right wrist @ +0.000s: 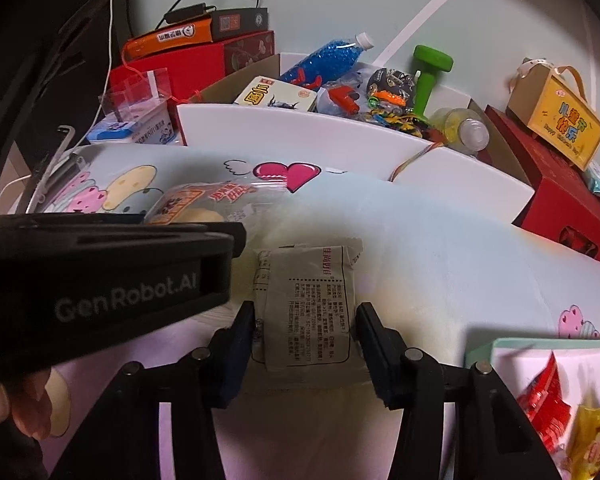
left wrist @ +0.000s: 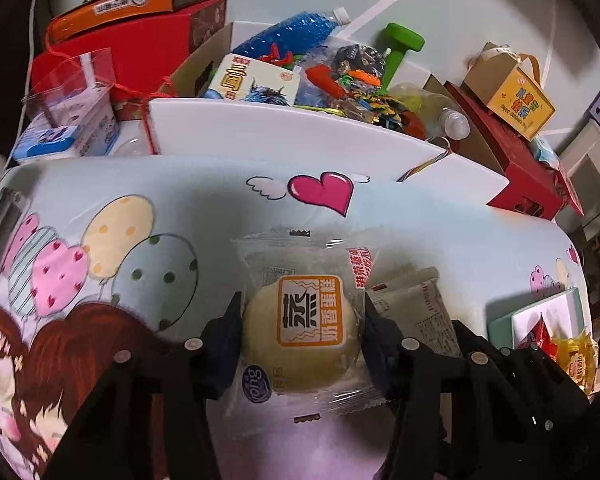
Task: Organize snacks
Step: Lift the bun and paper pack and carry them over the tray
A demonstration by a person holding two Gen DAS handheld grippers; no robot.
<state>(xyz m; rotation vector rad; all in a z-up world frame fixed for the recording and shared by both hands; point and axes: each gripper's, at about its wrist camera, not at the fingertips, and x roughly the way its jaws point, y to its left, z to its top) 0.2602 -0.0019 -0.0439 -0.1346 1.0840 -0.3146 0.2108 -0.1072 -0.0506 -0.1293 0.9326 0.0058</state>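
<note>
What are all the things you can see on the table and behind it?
cake packet: 1, clear with yellow cake, between left fingers
sachet: 1, grey-white, between right fingers
tablecloth: 1, pale blue cartoon print
small box: 1, mint, near right, red and yellow sweets inside
white bin: 1, behind, full of toys
bottle: 1, blue beads, in bin
dumbbell: 1, green, by wall
red boxes: 2, left and right rear
yellow box: 1, on right red box
left gripper: black, pads against packet
right gripper: black, around sachet

A home: cartoon-print bedsheet, toy-filled box, dumbbell.
</note>
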